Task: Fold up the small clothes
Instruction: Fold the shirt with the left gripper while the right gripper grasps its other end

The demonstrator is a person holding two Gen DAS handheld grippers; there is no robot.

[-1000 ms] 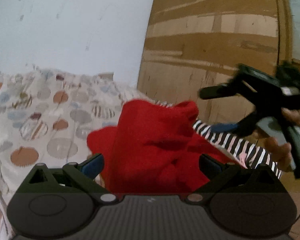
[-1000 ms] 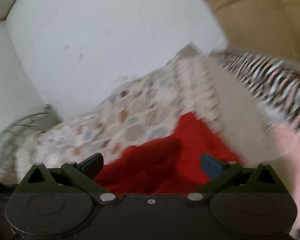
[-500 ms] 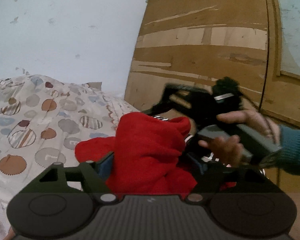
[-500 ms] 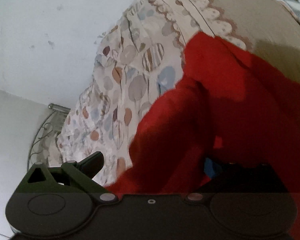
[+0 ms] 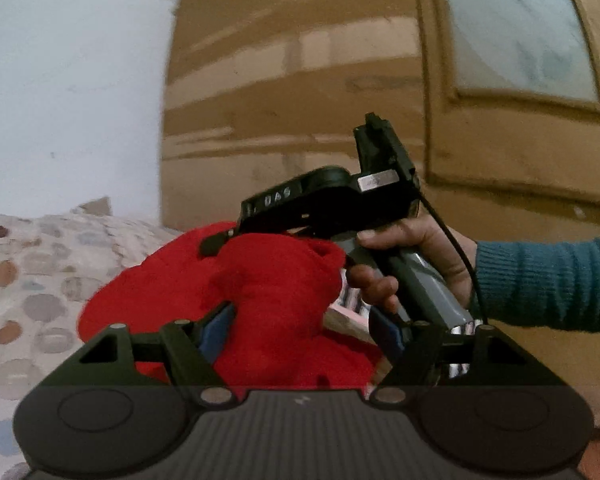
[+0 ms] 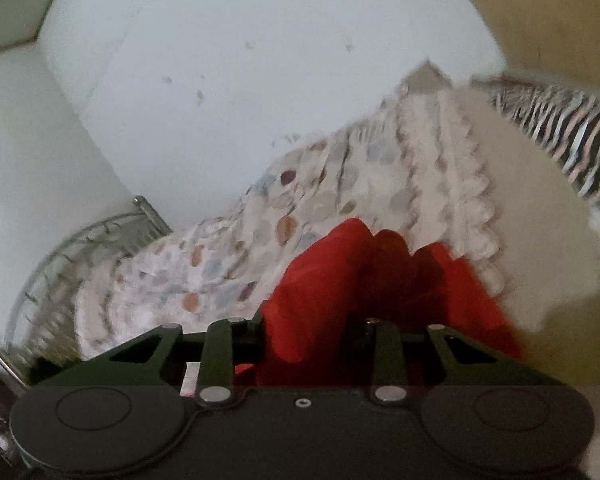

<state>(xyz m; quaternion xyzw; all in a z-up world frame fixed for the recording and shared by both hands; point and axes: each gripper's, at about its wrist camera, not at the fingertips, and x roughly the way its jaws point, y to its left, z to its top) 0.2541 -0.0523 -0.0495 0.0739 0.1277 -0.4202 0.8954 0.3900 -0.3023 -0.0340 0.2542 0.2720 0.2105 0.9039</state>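
A bed covered in a cream bedspread printed with coloured dots fills the left and middle of the right wrist view, running up to a white wall; in the left wrist view a brown wooden door takes the upper middle and right. On the bedspread, in the lower centre of both views, lies the task's thing, a red fleece garment, bunched into a lump and not laid flat. A zebra-striped cloth lies at the upper right of the right wrist view, well apart from the red one.

The right gripper, gripped by a hand in a teal knit sleeve, is closing, with a ridge of red fleece between its jaws. The left gripper is spread fairly wide; fleece sits between its jaws and touches the left blue pad, while the right pad stands clear, so it does not pinch.

Judging from this, the fold is barely begun: no neat crease shows, the garment needs spreading or lifting by its edges, and the striped piece looks untouched.
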